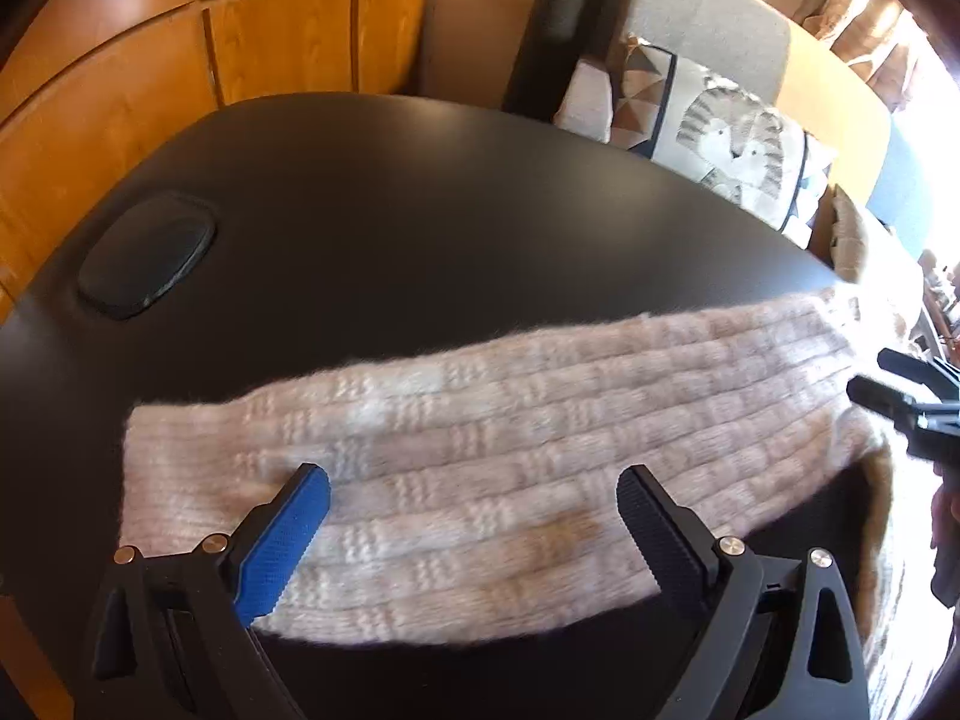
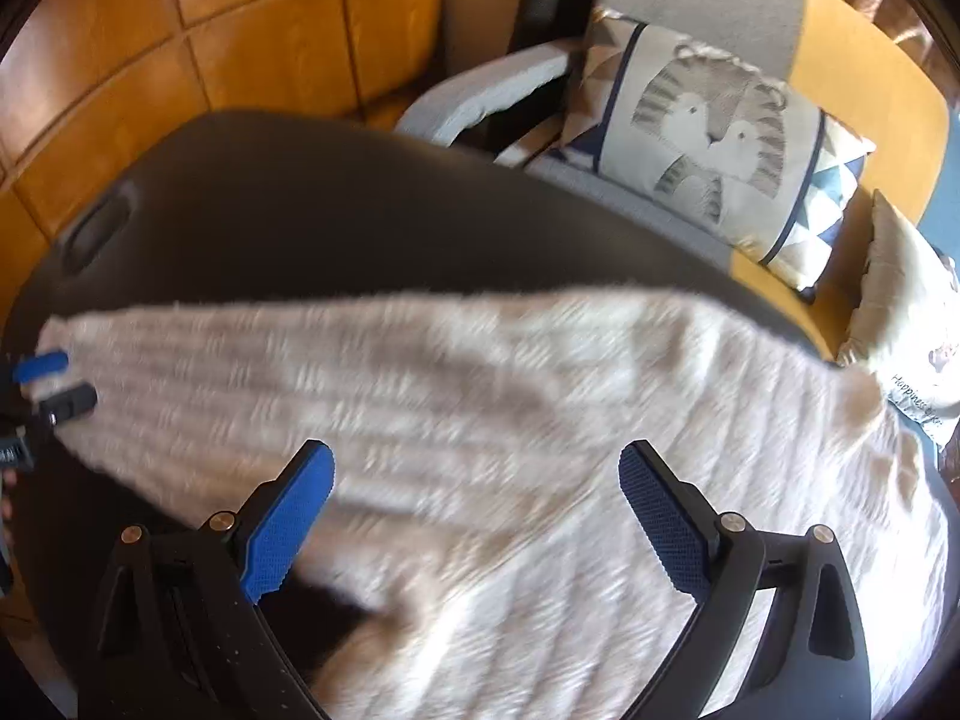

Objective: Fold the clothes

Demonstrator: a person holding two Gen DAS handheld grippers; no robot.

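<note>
A cream, fuzzy knitted sweater lies on a black table (image 1: 390, 192). In the left wrist view its long sleeve (image 1: 480, 450) stretches across the table from left to right. My left gripper (image 1: 474, 501) hangs open just above the sleeve near its cuff end, nothing between its blue pads. The right wrist view, blurred, has the sweater's body (image 2: 600, 480) spreading to the lower right. My right gripper (image 2: 477, 483) stands wide open over the knit where sleeve meets body, its pads not pressing on it. Each gripper shows at the other view's edge, the right gripper (image 1: 900, 387) and the left gripper (image 2: 54, 384).
A dark oval inset (image 1: 147, 255) sits in the table at the far left. Behind the table stands a grey armchair (image 2: 480, 96) with a patterned cushion (image 2: 708, 138) and a second pillow (image 2: 906, 312). Orange wooden panels (image 1: 120, 90) fill the back left.
</note>
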